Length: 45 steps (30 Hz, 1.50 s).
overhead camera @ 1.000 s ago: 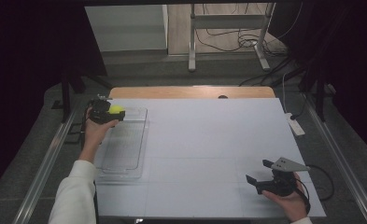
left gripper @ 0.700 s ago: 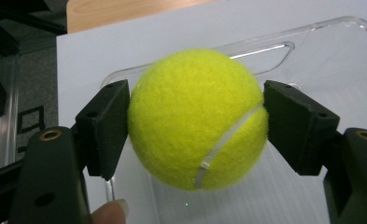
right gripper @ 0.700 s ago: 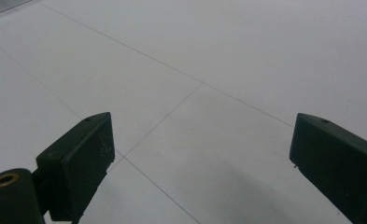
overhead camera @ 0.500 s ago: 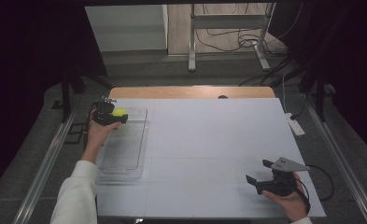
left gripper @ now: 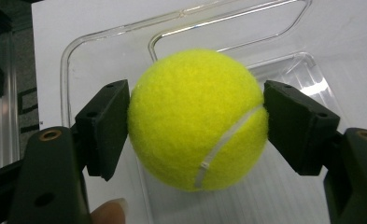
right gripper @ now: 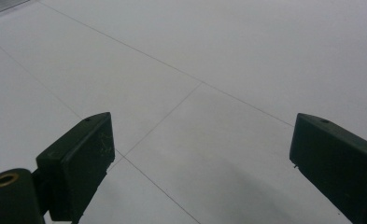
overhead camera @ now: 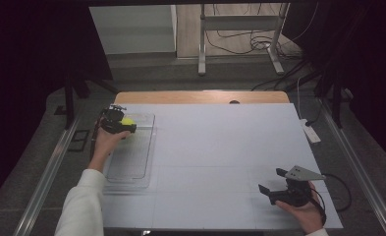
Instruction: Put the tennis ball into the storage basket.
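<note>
While clamped between both pads of left gripper [left gripper: 195, 126], tennis ball [left gripper: 197, 119] held over far end of clear tray [overhead camera: 131, 157] at bench [overhead camera: 220, 147] left side; underside of ball hidden, so contact with tray floor unclear. Tray edges faint, hard to trace in high view. Right gripper [overhead camera: 274, 182] wide open, empty, near bench's front right corner, partly covered by hand.

Fuzzy felt ball [left gripper: 197, 119]; glossy clear plastic tray [left gripper: 284, 70]; matt tabletop [right gripper: 246, 51].

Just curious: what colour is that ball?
Bright yellow tennis ball, pale seam; clearest in left gripper view.
</note>
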Motion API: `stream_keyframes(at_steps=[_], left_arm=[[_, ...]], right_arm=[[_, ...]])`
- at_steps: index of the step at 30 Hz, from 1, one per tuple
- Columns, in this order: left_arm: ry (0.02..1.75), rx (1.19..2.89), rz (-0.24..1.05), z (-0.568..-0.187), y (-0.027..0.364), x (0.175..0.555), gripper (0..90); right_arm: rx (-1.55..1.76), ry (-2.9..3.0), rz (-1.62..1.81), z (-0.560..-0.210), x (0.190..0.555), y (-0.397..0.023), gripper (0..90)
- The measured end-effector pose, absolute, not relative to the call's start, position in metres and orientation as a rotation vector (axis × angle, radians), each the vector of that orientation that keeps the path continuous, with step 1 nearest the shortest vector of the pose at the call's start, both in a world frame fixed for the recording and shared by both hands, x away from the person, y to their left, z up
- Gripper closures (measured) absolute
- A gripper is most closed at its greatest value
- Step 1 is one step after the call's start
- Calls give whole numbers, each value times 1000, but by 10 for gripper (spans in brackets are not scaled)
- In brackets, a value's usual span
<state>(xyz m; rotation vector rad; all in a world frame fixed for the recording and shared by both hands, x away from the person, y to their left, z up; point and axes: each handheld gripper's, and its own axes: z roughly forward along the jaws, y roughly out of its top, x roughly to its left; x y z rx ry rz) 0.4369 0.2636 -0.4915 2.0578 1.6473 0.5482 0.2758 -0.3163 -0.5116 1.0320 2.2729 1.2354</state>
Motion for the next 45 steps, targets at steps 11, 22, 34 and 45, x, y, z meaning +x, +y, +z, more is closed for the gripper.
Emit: stream_keyframes(at_steps=[11, 22, 34, 45], left_arm=[[1664, 2091, 577, -496, 261, 438, 271], [1641, 2077, 606, -492, 255, 436, 186], [1501, 1985, 599, -475, 248, 412, 155], [1344, 1926, 536, -470, 242, 371, 154]], right_arm=[[1032, 2275, 1234, -512, 276, -316, 69], [1032, 2272, 1240, -512, 275, -317, 70], [1030, 2267, 1238, -510, 274, -317, 71], [1028, 2266, 1234, -510, 274, -316, 71]])
